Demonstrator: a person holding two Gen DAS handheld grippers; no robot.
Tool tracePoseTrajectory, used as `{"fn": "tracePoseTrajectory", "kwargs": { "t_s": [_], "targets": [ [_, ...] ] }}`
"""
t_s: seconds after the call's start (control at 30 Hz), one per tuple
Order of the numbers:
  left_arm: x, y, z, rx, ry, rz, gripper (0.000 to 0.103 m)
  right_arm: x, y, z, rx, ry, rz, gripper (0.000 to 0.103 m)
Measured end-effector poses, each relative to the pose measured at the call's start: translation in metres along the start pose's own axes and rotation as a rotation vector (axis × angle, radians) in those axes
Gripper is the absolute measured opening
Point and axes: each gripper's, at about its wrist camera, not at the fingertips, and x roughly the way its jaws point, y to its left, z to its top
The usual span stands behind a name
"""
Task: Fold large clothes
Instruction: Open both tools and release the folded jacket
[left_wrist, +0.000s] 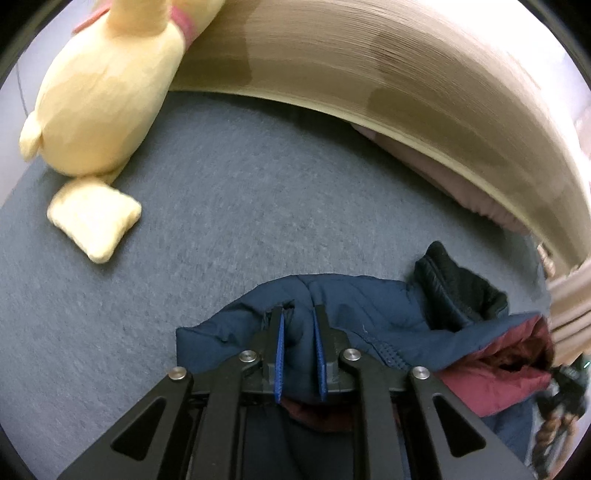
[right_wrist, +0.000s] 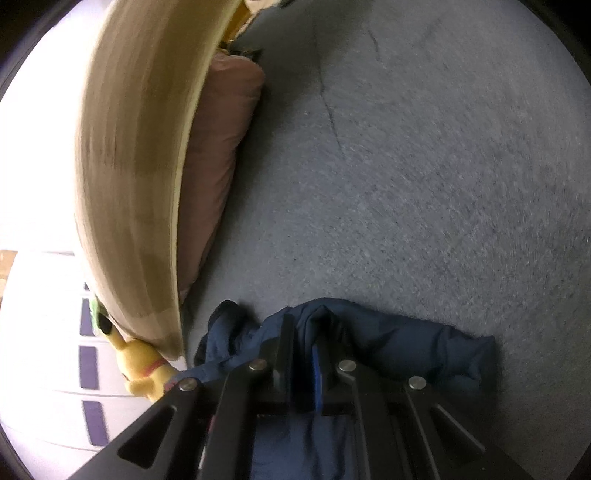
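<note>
A navy padded jacket (left_wrist: 369, 314) with dark red lining (left_wrist: 495, 376) and a black collar (left_wrist: 458, 288) is held above a blue-grey bed surface (left_wrist: 240, 206). My left gripper (left_wrist: 298, 314) is shut on a fold of the navy fabric, which bunches between its blue pads (left_wrist: 279, 354). In the right wrist view my right gripper (right_wrist: 304, 332) is shut on another fold of the same jacket (right_wrist: 406, 350). The rest of the jacket hangs below both grippers, out of sight.
A yellow plush toy (left_wrist: 99, 88) lies at the left by a wooden headboard (left_wrist: 388, 74); it also shows in the right wrist view (right_wrist: 142, 369). A pink pillow (right_wrist: 218, 155) leans on the headboard (right_wrist: 129, 155). The bed surface (right_wrist: 424, 184) spreads ahead.
</note>
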Motion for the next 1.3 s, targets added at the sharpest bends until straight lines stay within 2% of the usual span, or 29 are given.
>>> {"fn": "tracePoseTrajectory", "kwargs": {
  "t_s": [0.17, 0.43, 0.57, 0.6, 0.63, 0.67, 0.7, 0.77, 0.83, 0.87, 0.9, 0.93, 0.97, 1.07, 1.17, 1.23, 1.3],
  "targets": [
    [0.003, -0.002, 0.002, 0.015, -0.005, 0.014, 0.015, 0.006, 0.007, 0.002, -0.026, -0.001, -0.015, 0.009],
    [0.014, -0.006, 0.009, 0.006, 0.014, 0.032, 0.015, 0.014, 0.007, 0.011, 0.022, 0.006, -0.018, 0.009],
    [0.013, 0.003, 0.014, -0.039, 0.034, -0.028, 0.020, 0.016, 0.004, 0.013, 0.059, 0.021, -0.012, 0.010],
    [0.009, 0.008, 0.016, -0.066, 0.027, -0.054, 0.031, 0.014, 0.004, 0.013, 0.061, 0.023, -0.009, 0.010],
    [0.005, 0.013, 0.019, -0.093, 0.010, -0.064, 0.058, 0.012, 0.006, 0.014, 0.062, 0.027, -0.012, 0.010],
    [0.000, 0.020, 0.021, -0.134, -0.015, -0.071, 0.070, 0.010, 0.005, 0.015, 0.063, 0.031, -0.014, 0.011],
    [-0.009, 0.032, 0.022, -0.199, -0.065, -0.097, 0.077, 0.008, 0.005, 0.016, 0.061, 0.032, -0.014, 0.011],
    [-0.019, 0.048, 0.024, -0.269, -0.113, -0.117, 0.077, 0.004, 0.010, 0.017, 0.042, 0.033, -0.011, 0.013],
    [-0.023, 0.061, 0.027, -0.310, -0.121, -0.118, 0.077, 0.002, 0.013, 0.019, 0.034, 0.038, -0.003, 0.018],
    [-0.026, 0.066, 0.027, -0.315, -0.131, -0.109, 0.077, 0.002, 0.013, 0.018, 0.035, 0.035, 0.008, 0.022],
    [-0.031, 0.070, 0.027, -0.315, -0.153, -0.094, 0.077, 0.001, 0.014, 0.020, 0.035, 0.033, 0.023, 0.037],
    [-0.033, 0.073, 0.027, -0.312, -0.164, -0.089, 0.077, 0.000, 0.014, 0.021, 0.037, 0.028, 0.044, 0.056],
    [-0.036, 0.074, 0.026, -0.305, -0.175, -0.085, 0.077, -0.002, 0.016, 0.021, 0.048, 0.011, 0.086, 0.103],
    [-0.041, 0.077, 0.023, -0.267, -0.187, -0.085, 0.077, -0.015, 0.024, 0.028, 0.024, -0.103, 0.071, 0.103],
    [-0.047, 0.070, 0.016, -0.216, -0.204, -0.083, 0.077, -0.017, 0.038, 0.028, -0.096, -0.115, -0.020, 0.103],
    [-0.052, 0.061, 0.014, -0.153, -0.217, -0.084, 0.077, -0.019, 0.051, 0.020, -0.221, -0.138, -0.099, 0.103],
    [-0.058, 0.039, 0.009, -0.052, -0.226, -0.112, 0.077, -0.012, 0.061, 0.011, -0.347, -0.094, -0.137, 0.103]
  ]
}}
